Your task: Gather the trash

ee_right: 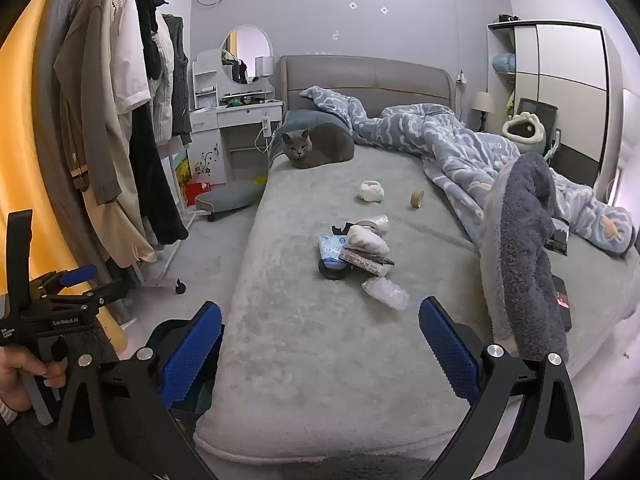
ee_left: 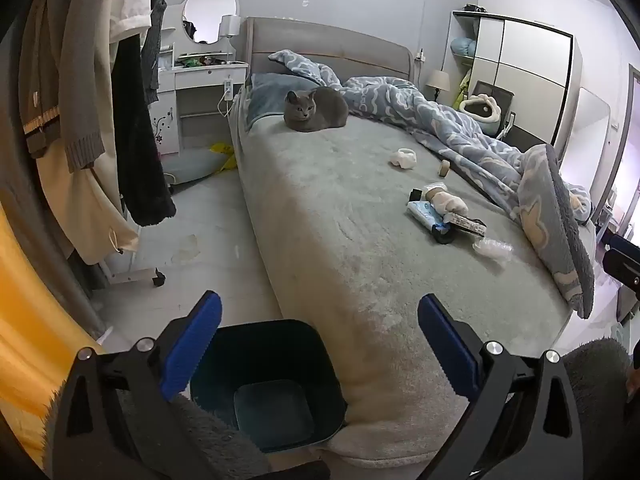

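a: state of the left gripper (ee_left: 319,328)?

b: jaws spread wide, nothing between the pads. the dark bin (ee_left: 267,384) stands on the floor directly below and between the fingers, touching the foot corner of the bed (ee_left: 320,240).

a: state of the right gripper (ee_right: 320,330)?

b: jaws equally wide, nothing held. it hangs over the foot end of the bed.

a: trash position relative to the right gripper?

b: ahead of the fingers, on the grey cover. nearest item: crumpled clear plastic (ee_right: 385,292), just beyond the fingertips and slightly toward the right finger. behind it, a touching cluster: tissue pack (ee_right: 331,249), flat printed box (ee_right: 366,262), dark round object (ee_right: 332,271). farther ahead lie a white wad (ee_right: 371,191) and a tape roll (ee_right: 417,199), apart from each other.

a: other objects in the path?

b: a grey cat (ee_right: 316,150) sits at the far end, well beyond the trash. a blue blanket (ee_right: 460,148) lies along the right side.

a: left gripper in the right view?

b: visible at the left edge, held by a hand (ee_right: 20,376).
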A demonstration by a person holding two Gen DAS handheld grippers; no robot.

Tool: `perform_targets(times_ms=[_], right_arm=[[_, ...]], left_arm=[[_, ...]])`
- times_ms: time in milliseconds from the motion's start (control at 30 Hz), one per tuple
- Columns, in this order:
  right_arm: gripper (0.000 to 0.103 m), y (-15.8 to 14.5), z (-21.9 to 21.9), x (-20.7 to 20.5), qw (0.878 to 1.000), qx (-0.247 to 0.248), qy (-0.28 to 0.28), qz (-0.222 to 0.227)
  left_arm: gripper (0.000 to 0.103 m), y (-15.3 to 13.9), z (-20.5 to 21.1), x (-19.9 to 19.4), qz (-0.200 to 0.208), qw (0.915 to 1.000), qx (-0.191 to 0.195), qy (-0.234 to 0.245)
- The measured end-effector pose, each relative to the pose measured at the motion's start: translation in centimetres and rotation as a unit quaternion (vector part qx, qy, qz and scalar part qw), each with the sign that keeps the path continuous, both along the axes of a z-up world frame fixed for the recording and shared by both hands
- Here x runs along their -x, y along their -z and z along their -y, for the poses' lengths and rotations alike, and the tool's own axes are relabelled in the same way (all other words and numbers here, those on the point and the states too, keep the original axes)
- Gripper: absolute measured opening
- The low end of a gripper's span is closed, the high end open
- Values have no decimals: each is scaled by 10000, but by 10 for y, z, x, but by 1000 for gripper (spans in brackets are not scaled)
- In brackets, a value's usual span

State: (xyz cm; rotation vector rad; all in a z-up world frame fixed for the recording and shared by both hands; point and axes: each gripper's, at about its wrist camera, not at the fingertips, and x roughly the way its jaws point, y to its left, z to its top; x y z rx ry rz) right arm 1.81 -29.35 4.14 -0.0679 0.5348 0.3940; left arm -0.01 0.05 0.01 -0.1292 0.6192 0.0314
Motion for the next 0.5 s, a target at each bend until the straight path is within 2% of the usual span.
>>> perform_targets(times_ms=[67,500], right_arm=[[100,0,1,0,9999,-136,-19,-38],[100,1,1,-2,10000,-86,0,-17]], left_arm=[[100,0,0,0,-2,10000,4,5],[100,0,0,0,-19,10000,19,2]])
